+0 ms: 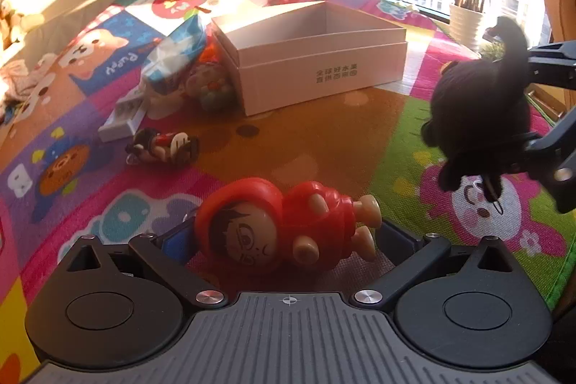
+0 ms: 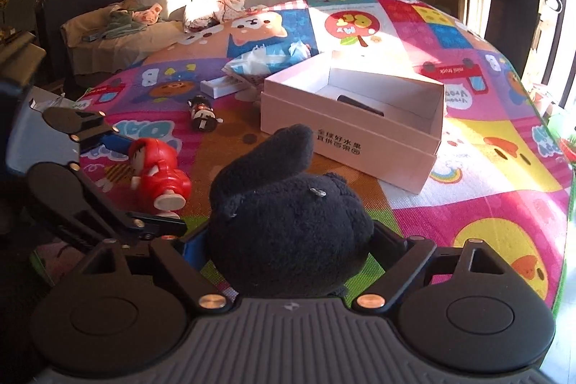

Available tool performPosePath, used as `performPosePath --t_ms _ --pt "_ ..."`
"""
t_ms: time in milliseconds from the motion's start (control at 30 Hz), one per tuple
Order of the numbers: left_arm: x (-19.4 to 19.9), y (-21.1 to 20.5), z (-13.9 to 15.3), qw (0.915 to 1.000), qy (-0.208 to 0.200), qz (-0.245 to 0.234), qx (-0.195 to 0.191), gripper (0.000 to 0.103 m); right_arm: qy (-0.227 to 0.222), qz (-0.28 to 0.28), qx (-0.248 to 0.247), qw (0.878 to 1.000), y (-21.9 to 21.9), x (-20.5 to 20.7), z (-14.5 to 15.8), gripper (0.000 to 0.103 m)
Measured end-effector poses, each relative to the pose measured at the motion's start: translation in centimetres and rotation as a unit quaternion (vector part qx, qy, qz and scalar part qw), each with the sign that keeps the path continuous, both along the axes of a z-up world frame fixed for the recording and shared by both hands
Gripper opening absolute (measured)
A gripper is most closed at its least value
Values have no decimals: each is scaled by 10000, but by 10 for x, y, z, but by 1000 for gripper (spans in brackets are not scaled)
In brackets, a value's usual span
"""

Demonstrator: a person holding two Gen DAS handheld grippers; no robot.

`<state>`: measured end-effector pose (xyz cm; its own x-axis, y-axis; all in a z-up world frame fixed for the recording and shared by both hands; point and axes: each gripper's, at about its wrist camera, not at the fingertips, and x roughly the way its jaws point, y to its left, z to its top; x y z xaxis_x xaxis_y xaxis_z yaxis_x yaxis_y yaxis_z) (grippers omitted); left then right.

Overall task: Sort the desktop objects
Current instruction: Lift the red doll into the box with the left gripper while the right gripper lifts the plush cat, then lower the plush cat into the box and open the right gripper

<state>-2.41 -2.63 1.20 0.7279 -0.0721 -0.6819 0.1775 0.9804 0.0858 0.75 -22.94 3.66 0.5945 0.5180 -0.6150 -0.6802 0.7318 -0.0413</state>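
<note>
Right gripper (image 2: 288, 240) clamps the fuzzy black plush toy (image 2: 288, 225); the left gripper (image 1: 288, 240) straddles the glossy red hooded figurine (image 1: 288, 225), jaws spread. Carry the plush clear over the open white cardboard box's (image 2: 360, 146) near wall.

red figurine (image 1: 288, 225), black plush (image 2: 288, 233), white box (image 1: 316, 60)

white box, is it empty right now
No, in the right wrist view a dark flat object lies on the floor of the open white box.
</note>
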Motion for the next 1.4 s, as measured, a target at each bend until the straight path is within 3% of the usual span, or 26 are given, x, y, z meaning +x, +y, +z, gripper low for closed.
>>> performPosePath --t_ms 100,200,367,467,567,700,833,1100,1300,1400 --pt "-4 1 5 10000 -73 -14 -50 97 -143 -22 222 9996 -11 -5 14 88" --pt "-5 1 17 9996 -271 -28 -92 97 -650 -194 362 9970 -22 -9 37 88" --pt "11 -5 67 9929 -1177 -175 55 97 -1540 -756 764 9822 -40 -7 85 88" --pt "31 -15 93 9843 -1725 -343 126 97 -1718 -1110 1004 9737 -51 0 105 88" --pt "63 -26 106 9801 -1919 -493 129 97 -1886 -1392 1064 9663 -59 8 112 88" --pt "121 -39 110 9794 -1936 -547 -182 98 -1718 -1586 1081 9663 -63 27 110 88" --pt "155 -37 95 9868 -1580 -347 -97 100 -1478 -1633 1083 9694 -60 48 105 88" --pt "85 9 54 9930 -1169 -66 -162 102 -1021 -1519 1066 9773 -32 106 98 88" --pt "48 39 36 9956 -879 279 -189 102 -151 -1477 869 9851 10 172 80 91" --pt "43 57 32 9946 -810 595 -259 103 95 -1492 636 9867 24 183 69 95"
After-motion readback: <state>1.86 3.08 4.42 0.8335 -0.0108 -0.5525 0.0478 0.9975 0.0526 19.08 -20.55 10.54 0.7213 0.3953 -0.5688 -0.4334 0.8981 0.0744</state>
